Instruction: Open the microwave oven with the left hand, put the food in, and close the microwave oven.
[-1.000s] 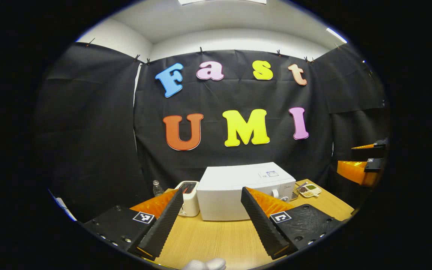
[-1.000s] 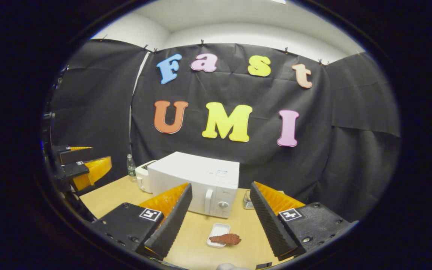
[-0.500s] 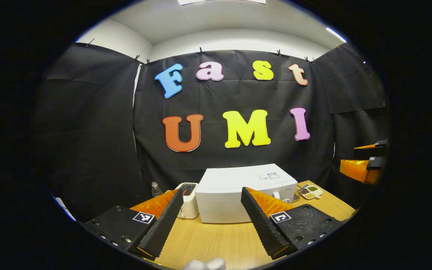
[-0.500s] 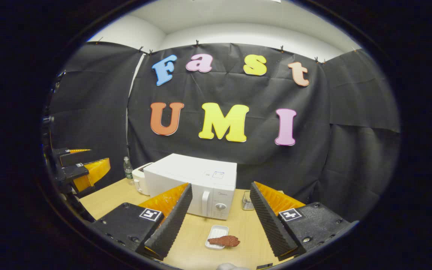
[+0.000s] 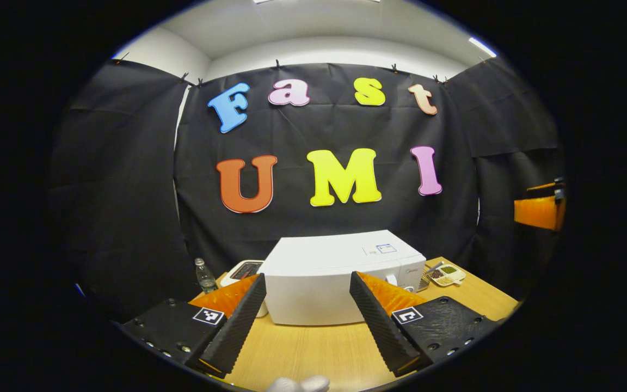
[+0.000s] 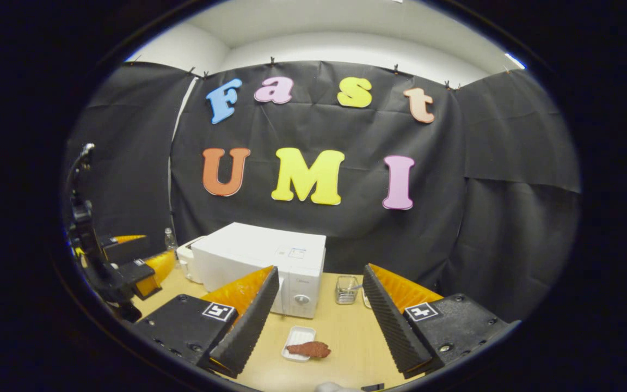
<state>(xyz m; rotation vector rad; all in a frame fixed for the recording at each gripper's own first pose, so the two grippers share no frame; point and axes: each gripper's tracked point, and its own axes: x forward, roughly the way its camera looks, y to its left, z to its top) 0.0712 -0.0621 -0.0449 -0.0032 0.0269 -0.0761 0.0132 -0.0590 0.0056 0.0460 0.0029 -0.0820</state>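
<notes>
jaws of left gripper (image 5: pixel 307 310) and right gripper (image 6: pixel 313 310) gape wide, empty, above the table (image 6: pixel 346 337).

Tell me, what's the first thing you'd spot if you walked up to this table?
The big white microwave in the middle of the wooden table, with its door shut. Next, the reddish-brown food on a small white tray in front of it, seen between the open fingers of the right gripper. The left gripper is open too, facing the microwave.
</notes>
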